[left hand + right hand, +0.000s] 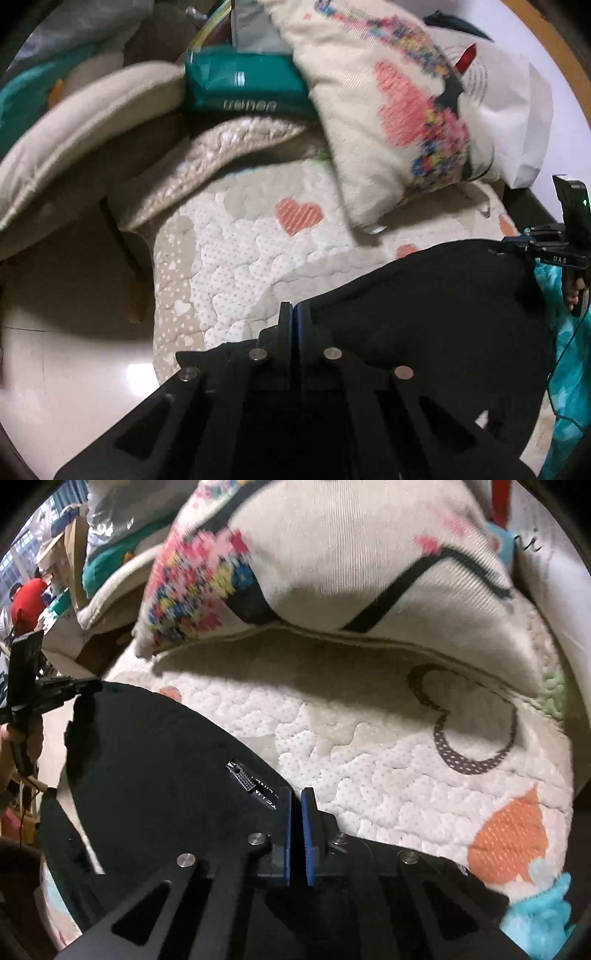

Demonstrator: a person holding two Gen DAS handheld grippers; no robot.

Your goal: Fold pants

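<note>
Bed (388, 775): quilted white cover with heart prints, tiled floor (66, 369) to its left. Left gripper (294, 314): closed on pants (424, 295) edge. Right gripper (296, 805): narrow gap, pinching the same black pants near a zipper (242, 775). Pillow (399, 110) beyond, far side.
</note>
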